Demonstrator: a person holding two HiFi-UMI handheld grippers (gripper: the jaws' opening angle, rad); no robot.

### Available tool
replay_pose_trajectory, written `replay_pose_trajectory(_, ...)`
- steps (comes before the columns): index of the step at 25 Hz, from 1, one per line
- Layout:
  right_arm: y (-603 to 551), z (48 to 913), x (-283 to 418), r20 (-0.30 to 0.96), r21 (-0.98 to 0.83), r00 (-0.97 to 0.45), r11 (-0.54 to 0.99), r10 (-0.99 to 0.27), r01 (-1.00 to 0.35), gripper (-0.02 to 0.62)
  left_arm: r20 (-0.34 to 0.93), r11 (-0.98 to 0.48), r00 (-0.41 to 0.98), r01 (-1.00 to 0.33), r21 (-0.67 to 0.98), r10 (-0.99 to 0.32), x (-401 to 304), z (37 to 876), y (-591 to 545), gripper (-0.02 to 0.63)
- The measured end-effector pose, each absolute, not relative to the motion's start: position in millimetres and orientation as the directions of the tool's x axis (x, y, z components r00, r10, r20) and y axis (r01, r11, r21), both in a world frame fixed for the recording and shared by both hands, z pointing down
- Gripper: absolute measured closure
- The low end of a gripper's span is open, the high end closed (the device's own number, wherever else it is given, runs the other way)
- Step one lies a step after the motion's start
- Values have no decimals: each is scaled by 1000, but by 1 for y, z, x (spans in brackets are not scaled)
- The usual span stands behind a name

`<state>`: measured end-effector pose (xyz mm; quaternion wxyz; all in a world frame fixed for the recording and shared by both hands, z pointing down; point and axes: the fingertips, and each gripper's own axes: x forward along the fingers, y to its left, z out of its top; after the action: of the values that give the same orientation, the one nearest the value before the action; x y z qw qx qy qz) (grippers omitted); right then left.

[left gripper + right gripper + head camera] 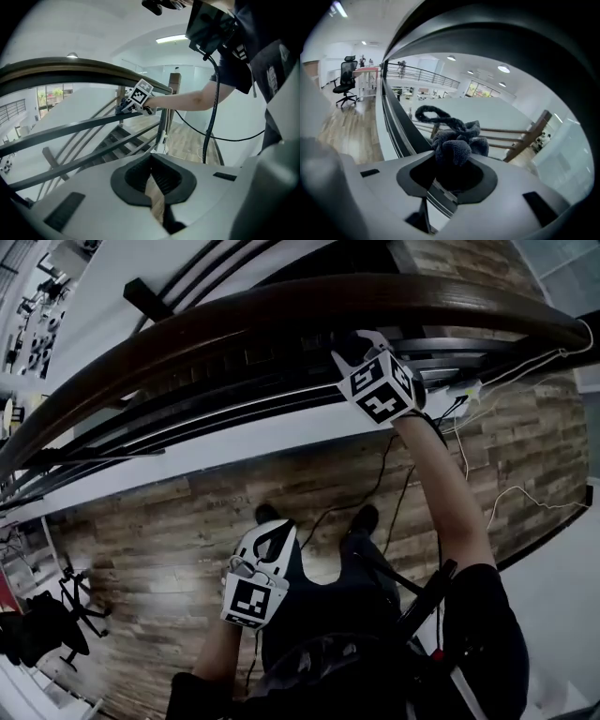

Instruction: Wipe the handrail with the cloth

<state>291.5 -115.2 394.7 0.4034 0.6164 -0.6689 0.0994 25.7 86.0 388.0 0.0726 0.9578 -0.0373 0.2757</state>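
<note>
Handrail [281,310]: dark wood, arcs across the whole head view, black metal rails [234,413] under it. Left gripper [270,538] sits well below the handrail, over the wood floor [169,521], jaws clenched together with nothing between them. Right gripper [361,341] is up at the handrail's near side, arm stretched out, jaws clamped on a bunched dark cloth [457,140]. Cloth is just beside the handrail; contact can't be confirmed.
</note>
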Motion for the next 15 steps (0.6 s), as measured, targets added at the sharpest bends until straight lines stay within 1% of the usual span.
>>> replay_pose_trajectory(5, -30, 391, 455, 635, 378, 264, -7, -726, -926, 485, 530, -990, 846, -22, 137, 55, 106, 379, 133, 600)
replay_pose_trajectory(8, 19, 386, 542, 622, 382, 349, -118, -701, -917, 485, 540, -988, 831, 73, 132, 134, 156, 383, 168, 600)
replay_pose_trajectory(10, 46, 384, 593, 610, 406, 415, -183, -675, -895, 485, 547, -985, 819, 129, 119, 173, 186, 385, 189, 600)
replay_pose_trajectory(12, 71, 382, 643, 592, 425, 492, -272, -638, -863, 485, 539, -982, 820, 155, 112, 191, 213, 382, 204, 600)
replay_pose_trajectory(15, 102, 376, 692, 579, 423, 555, -361, -598, -831, 485, 539, -979, 817, 174, 109, 206, 238, 377, 219, 600)
